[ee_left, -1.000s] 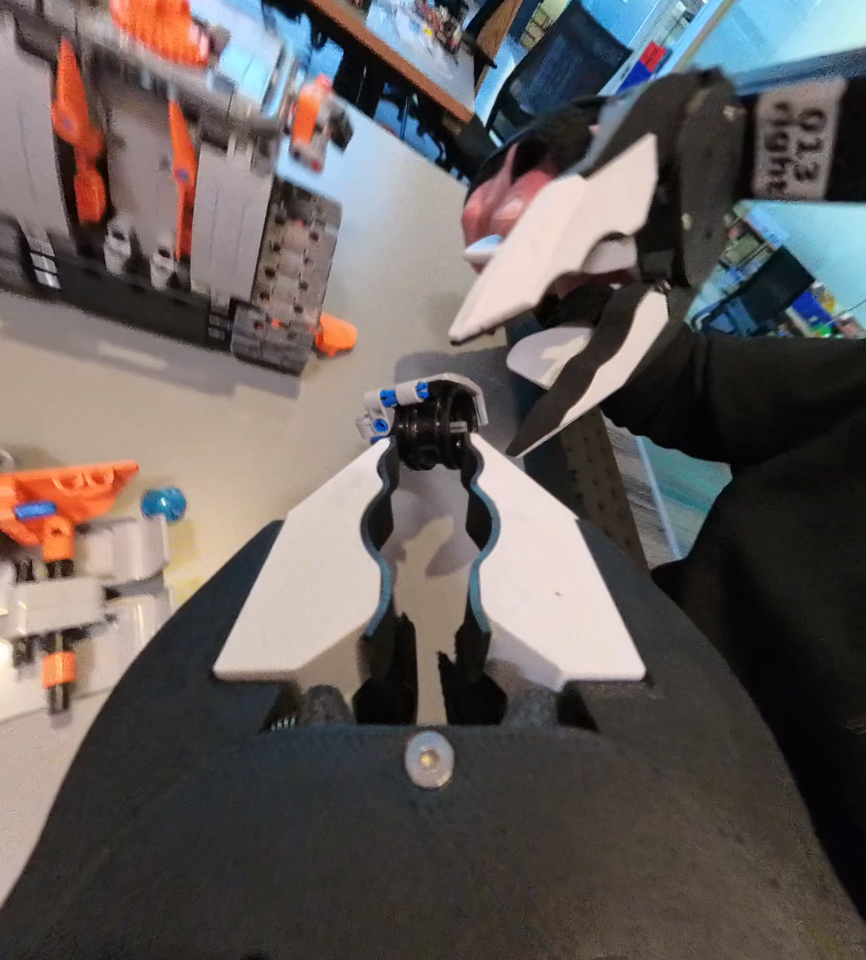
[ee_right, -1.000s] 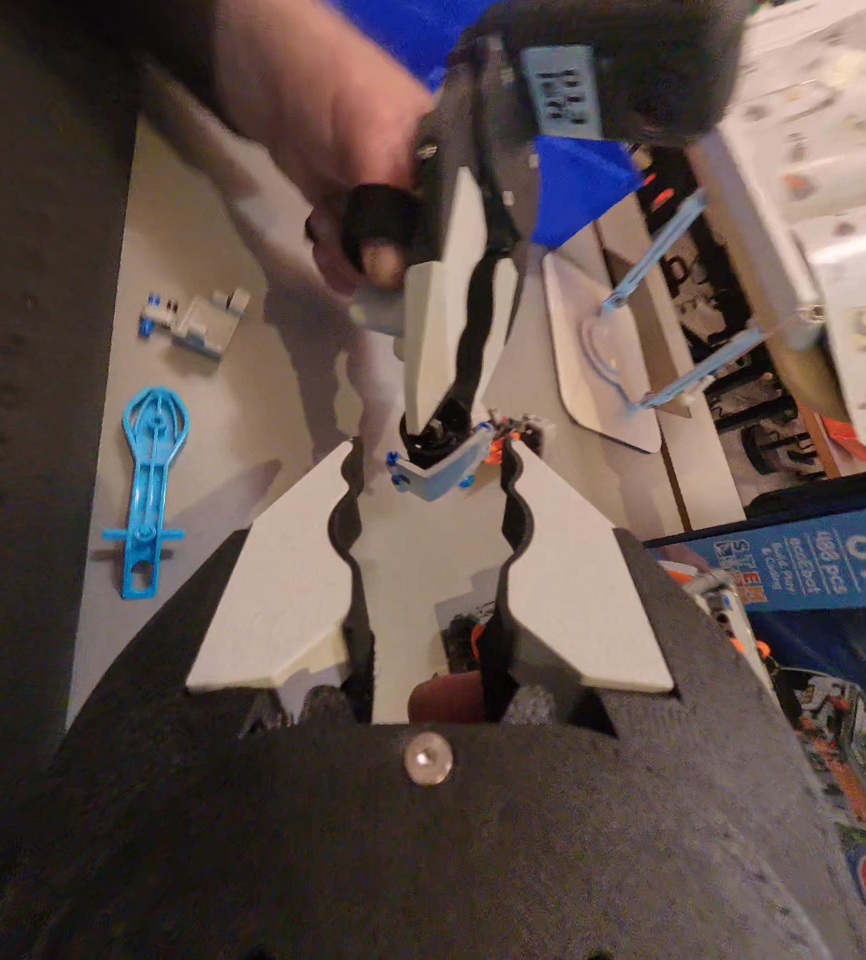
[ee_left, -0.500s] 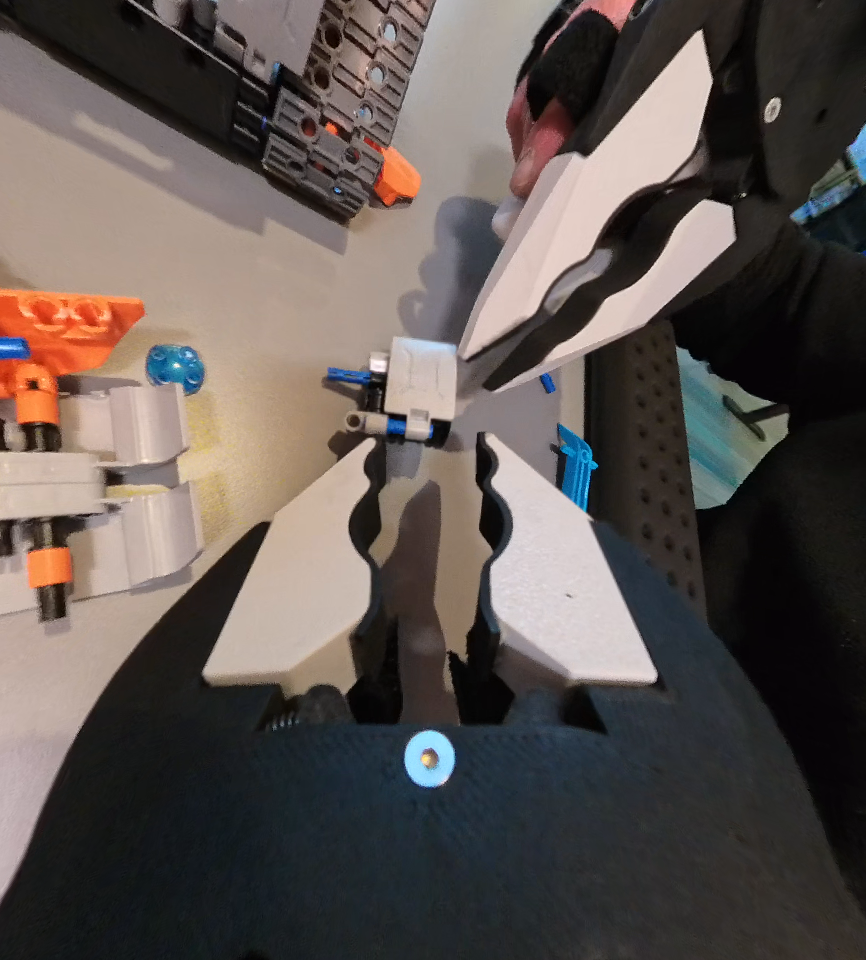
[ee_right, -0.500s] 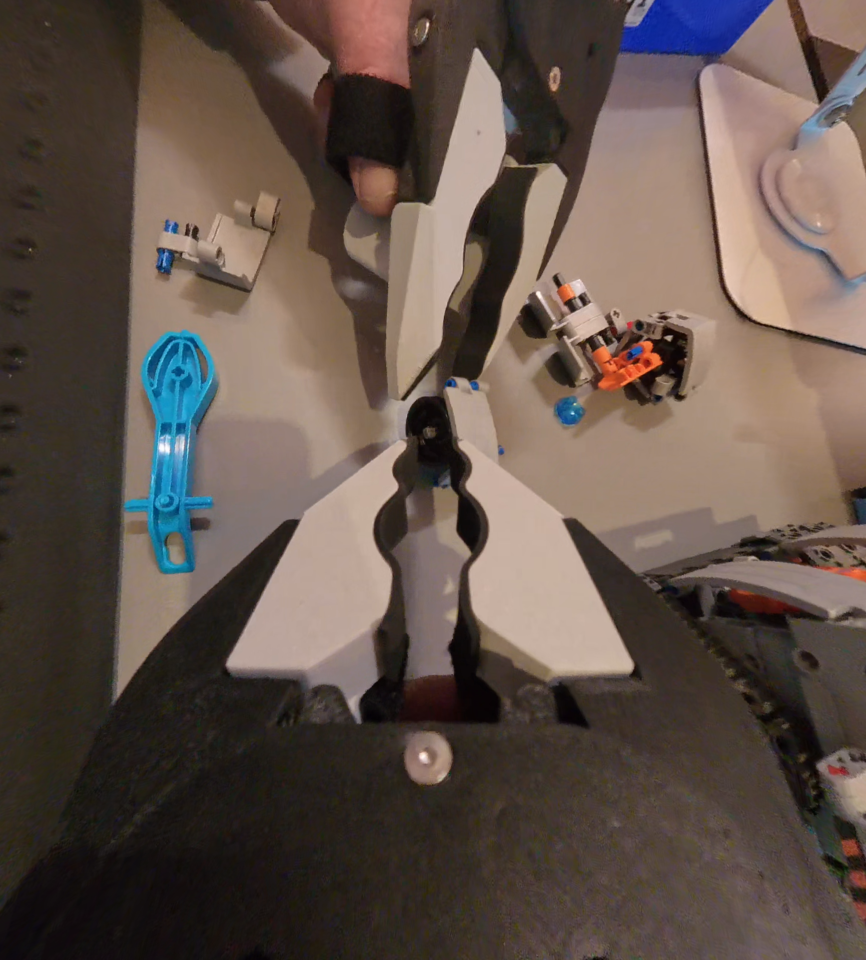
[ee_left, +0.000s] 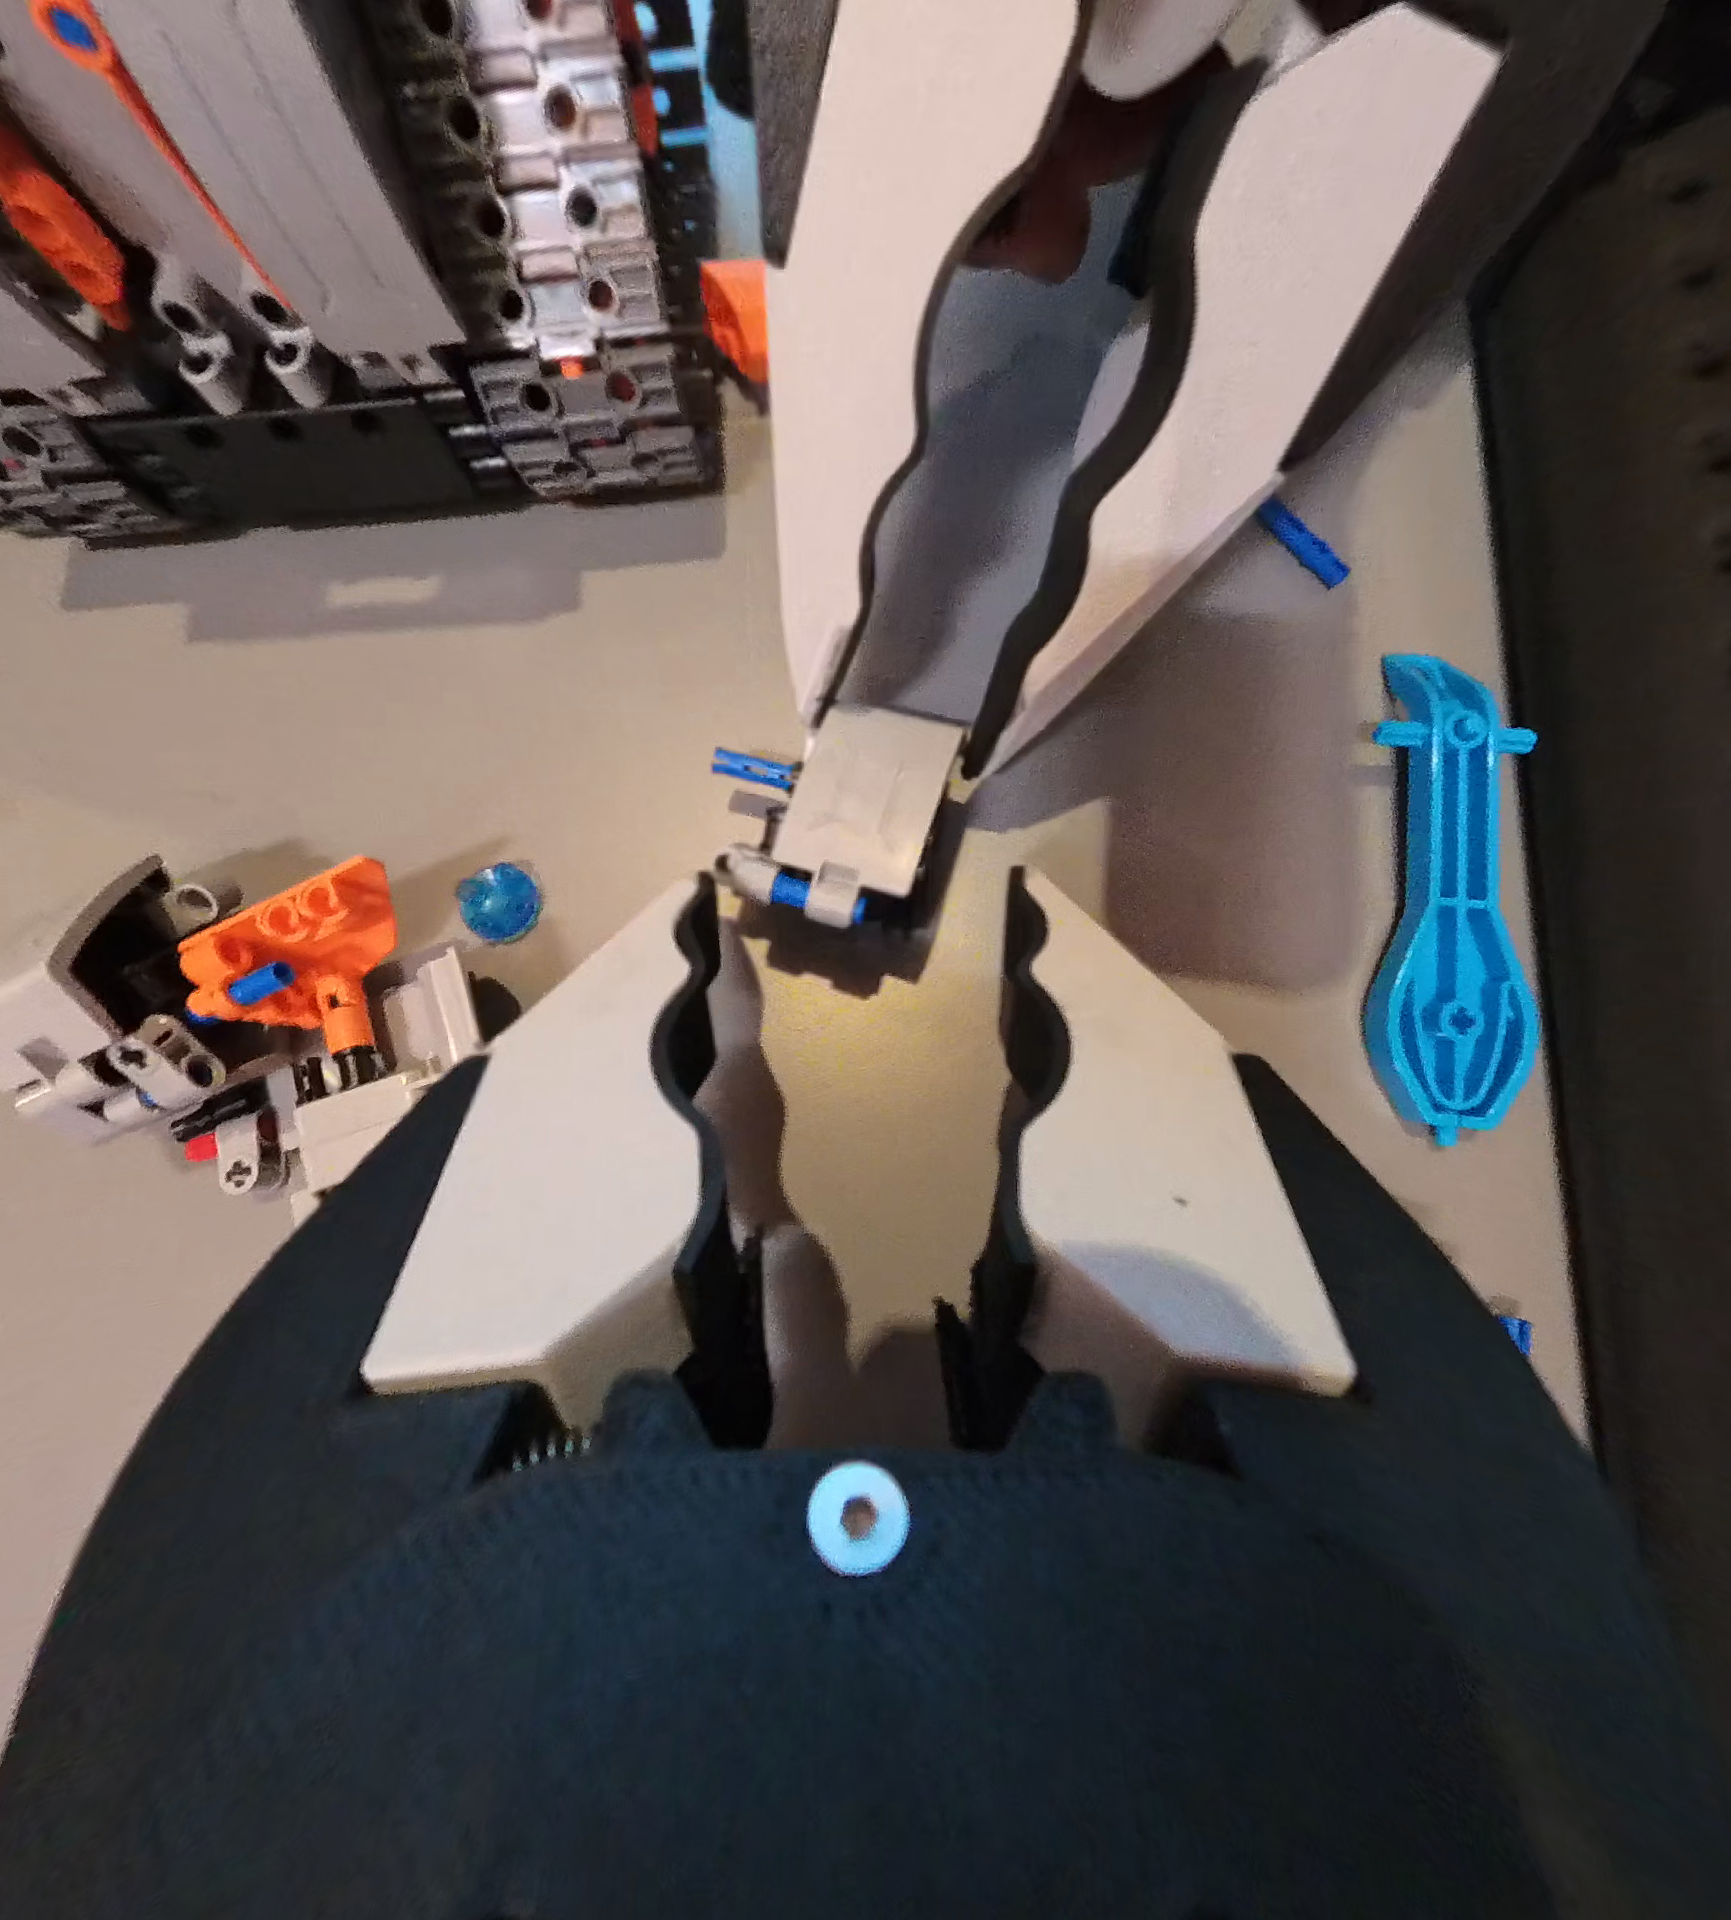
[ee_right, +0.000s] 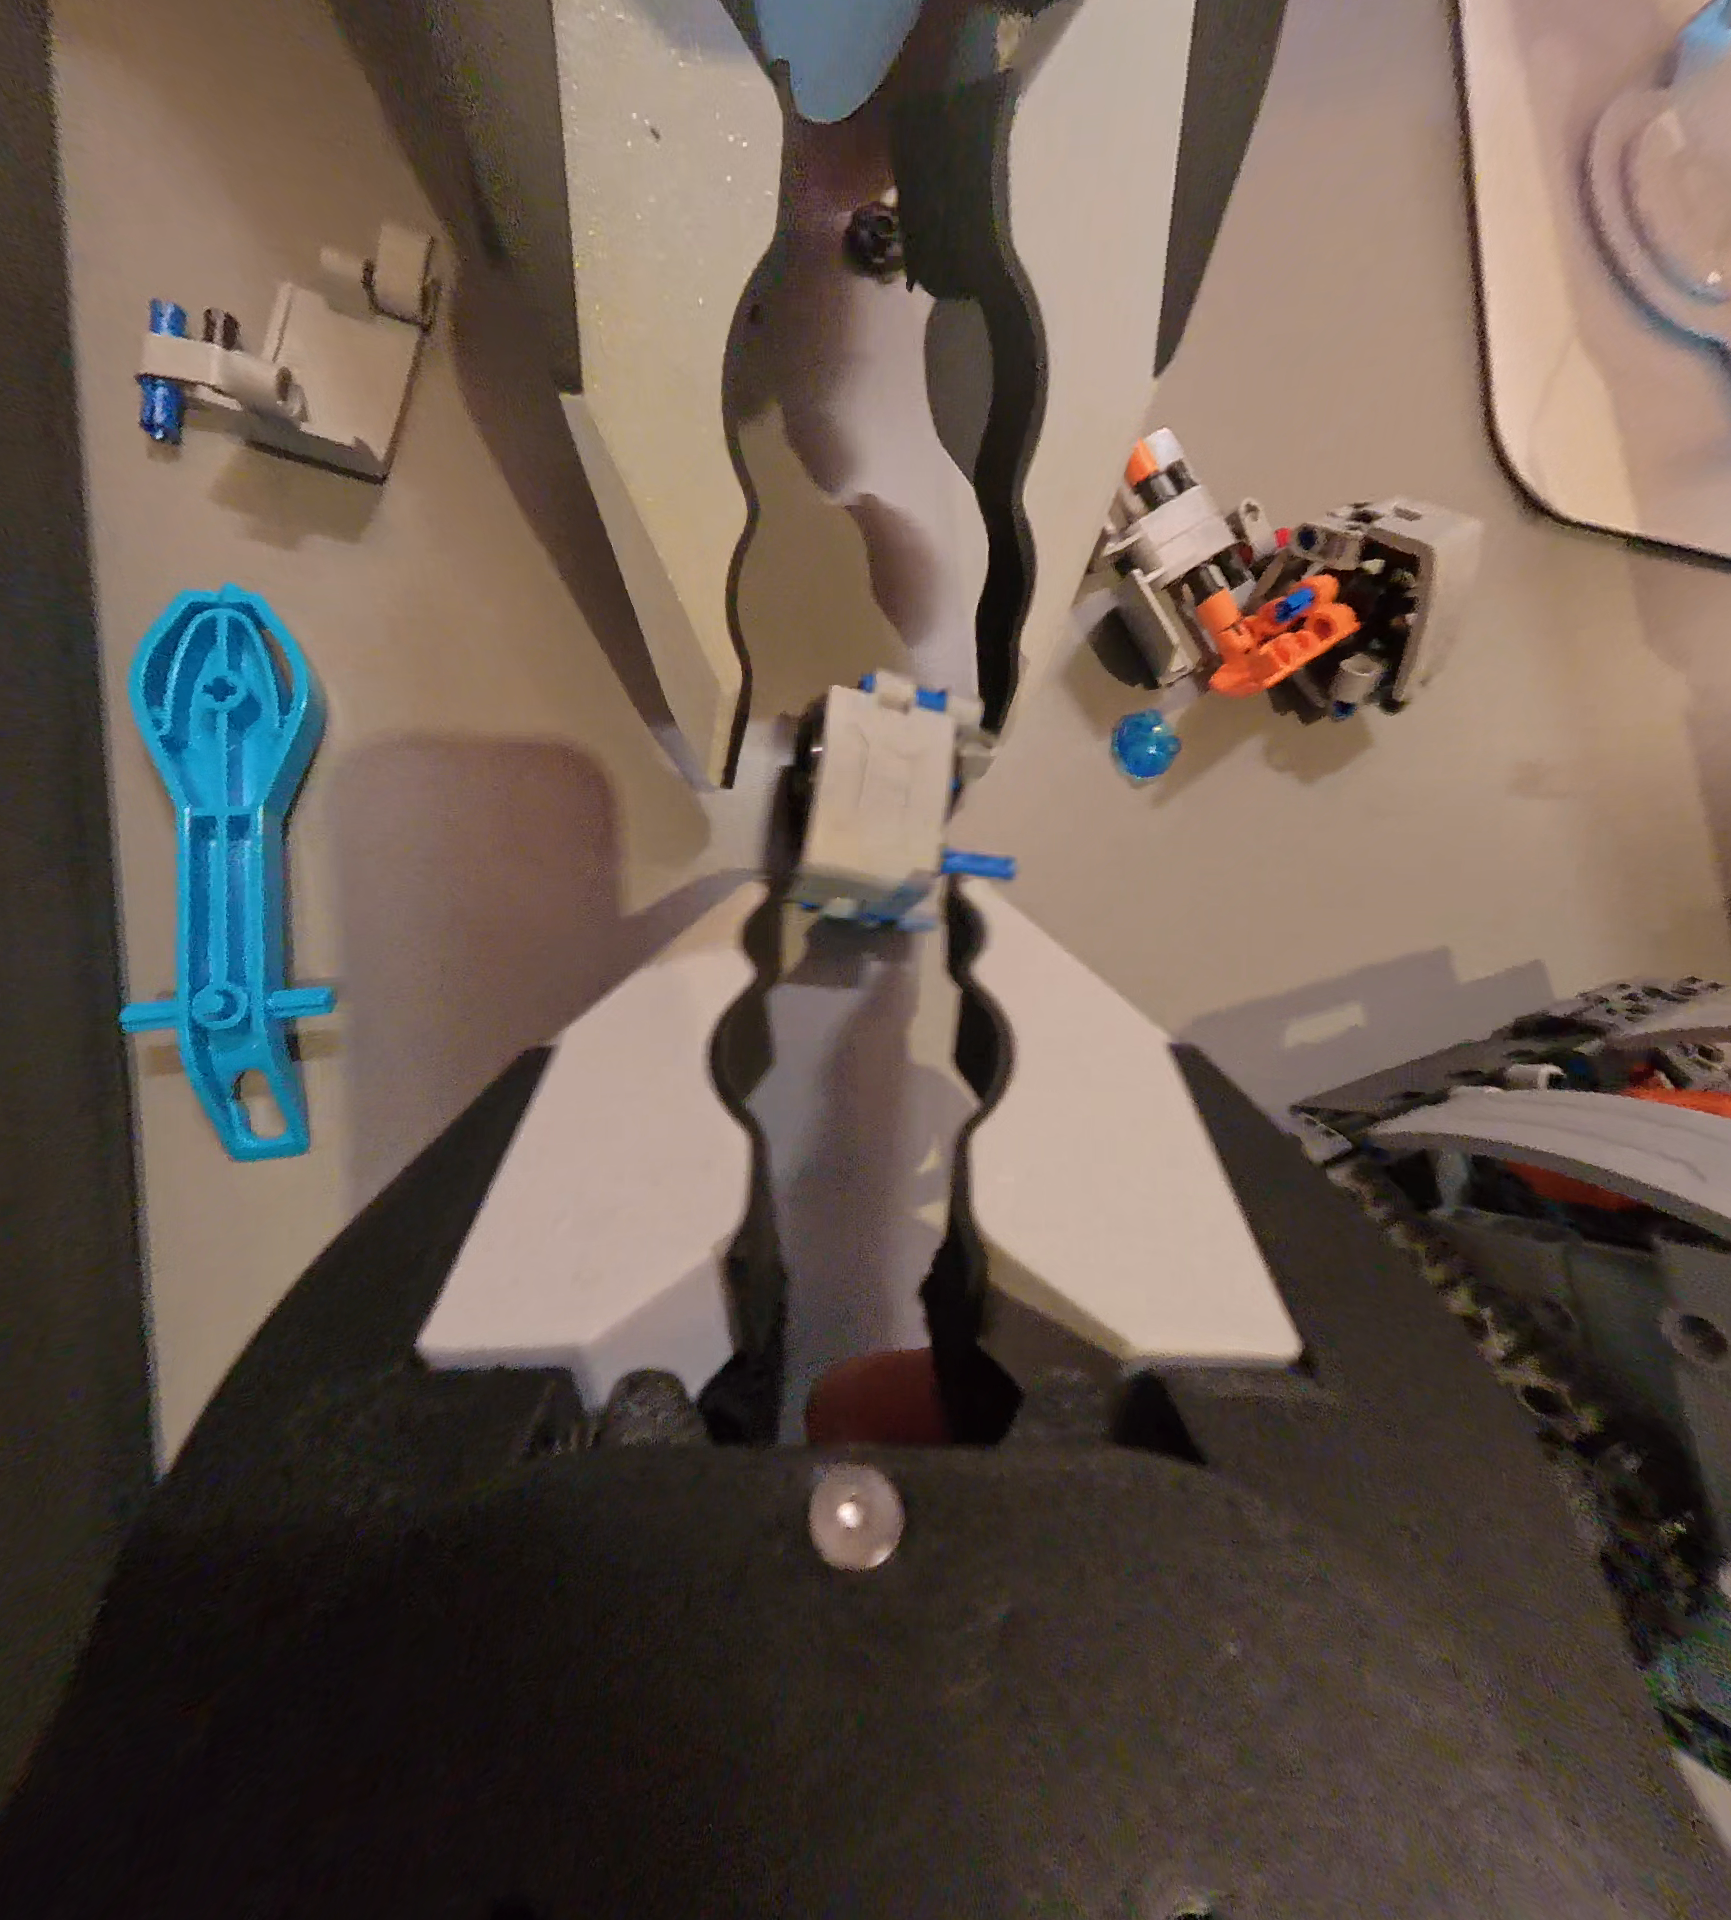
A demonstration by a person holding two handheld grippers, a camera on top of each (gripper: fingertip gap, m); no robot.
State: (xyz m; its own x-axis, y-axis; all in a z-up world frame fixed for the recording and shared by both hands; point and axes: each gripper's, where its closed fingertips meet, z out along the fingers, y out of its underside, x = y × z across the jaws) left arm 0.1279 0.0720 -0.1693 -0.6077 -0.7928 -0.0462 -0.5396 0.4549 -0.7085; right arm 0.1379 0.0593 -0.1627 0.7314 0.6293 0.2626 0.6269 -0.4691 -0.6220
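A small grey panel piece with blue pins and a black wheel lies on the beige table between both grippers. My left gripper is open and empty, its tips just short of the piece's near edge. My right gripper has its jaws apart, with the piece's near end between the tips. In the left wrist view the right gripper comes in from the top. In the right wrist view the left gripper comes in from the top, its tips on either side of the piece.
A blue lever tool, an orange and grey assembly and a blue bead lie nearby. A large tracked model stands to one side. A second grey panel piece, a loose blue pin and a black perforated board are also here. Left and right tips are no more than a few centimetres apart.
The left gripper let go of the piece and the right gripper took it by the wheel. Both grippers came down to the table. Both pairs of jaws have since widened.
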